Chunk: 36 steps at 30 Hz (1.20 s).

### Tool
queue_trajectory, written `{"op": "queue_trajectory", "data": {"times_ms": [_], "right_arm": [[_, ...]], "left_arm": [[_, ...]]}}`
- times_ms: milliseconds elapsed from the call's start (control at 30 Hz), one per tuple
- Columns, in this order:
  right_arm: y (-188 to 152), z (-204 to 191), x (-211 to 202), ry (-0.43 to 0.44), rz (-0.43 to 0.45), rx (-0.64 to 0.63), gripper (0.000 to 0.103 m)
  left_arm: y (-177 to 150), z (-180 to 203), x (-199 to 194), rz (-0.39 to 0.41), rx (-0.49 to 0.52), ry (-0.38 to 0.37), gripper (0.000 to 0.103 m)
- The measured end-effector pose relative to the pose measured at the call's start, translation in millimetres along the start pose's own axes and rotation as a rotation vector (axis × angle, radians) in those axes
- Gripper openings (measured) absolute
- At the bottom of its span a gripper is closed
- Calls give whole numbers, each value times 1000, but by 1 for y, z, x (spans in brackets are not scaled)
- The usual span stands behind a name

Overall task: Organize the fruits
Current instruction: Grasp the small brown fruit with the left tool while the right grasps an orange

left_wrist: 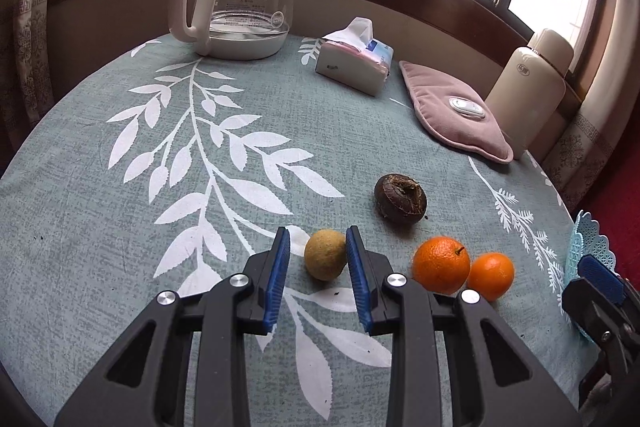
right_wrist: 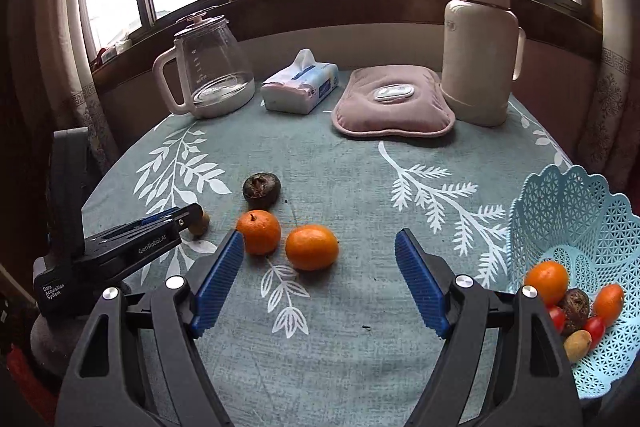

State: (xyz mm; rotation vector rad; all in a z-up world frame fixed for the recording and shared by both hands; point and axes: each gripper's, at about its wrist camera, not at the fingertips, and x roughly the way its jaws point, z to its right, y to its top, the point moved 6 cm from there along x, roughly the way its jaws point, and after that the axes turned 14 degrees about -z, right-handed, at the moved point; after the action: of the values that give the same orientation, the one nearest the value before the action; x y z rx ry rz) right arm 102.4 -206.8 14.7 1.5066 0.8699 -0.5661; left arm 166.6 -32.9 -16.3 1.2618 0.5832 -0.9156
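A small tan fruit [left_wrist: 325, 255] rests on the tablecloth between the blue pads of my left gripper [left_wrist: 318, 241], which is shut on it; in the right wrist view this fruit [right_wrist: 201, 222] peeks out at that gripper's tip [right_wrist: 191, 217]. Two oranges [left_wrist: 441, 264] [left_wrist: 491, 275] lie just right of it, with a dark brown fruit [left_wrist: 400, 199] behind them. My right gripper [right_wrist: 319, 239] stands open over the cloth with nothing between its pads; the oranges [right_wrist: 259, 231] [right_wrist: 312, 247] lie just beyond its fingertips. A light blue lattice basket [right_wrist: 560, 219] at the right edge holds several fruits.
Along the back of the round table [right_wrist: 344, 163] stand a glass kettle [right_wrist: 212, 75], a tissue pack [right_wrist: 300, 87], a pink heating pad [right_wrist: 394, 107] and a cream thermos [right_wrist: 480, 47]. The basket's rim [left_wrist: 584, 239] hangs over the table's right edge.
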Motion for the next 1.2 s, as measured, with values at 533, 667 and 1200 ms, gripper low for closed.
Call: {"op": "queue_trajectory", "data": {"times_ms": [533,667,1200], "right_arm": [[27,-48,84,18,-157,-247,58],[27,-56,92,16,-186,-300,53],[22,-54,82,-25,-165,-259,41]], "left_arm": [[7,-27,-6,35,-94,84,29],[6,-28,-6,33,-100,83,29],[7,-28,-6,30,-104,76,29]]}}
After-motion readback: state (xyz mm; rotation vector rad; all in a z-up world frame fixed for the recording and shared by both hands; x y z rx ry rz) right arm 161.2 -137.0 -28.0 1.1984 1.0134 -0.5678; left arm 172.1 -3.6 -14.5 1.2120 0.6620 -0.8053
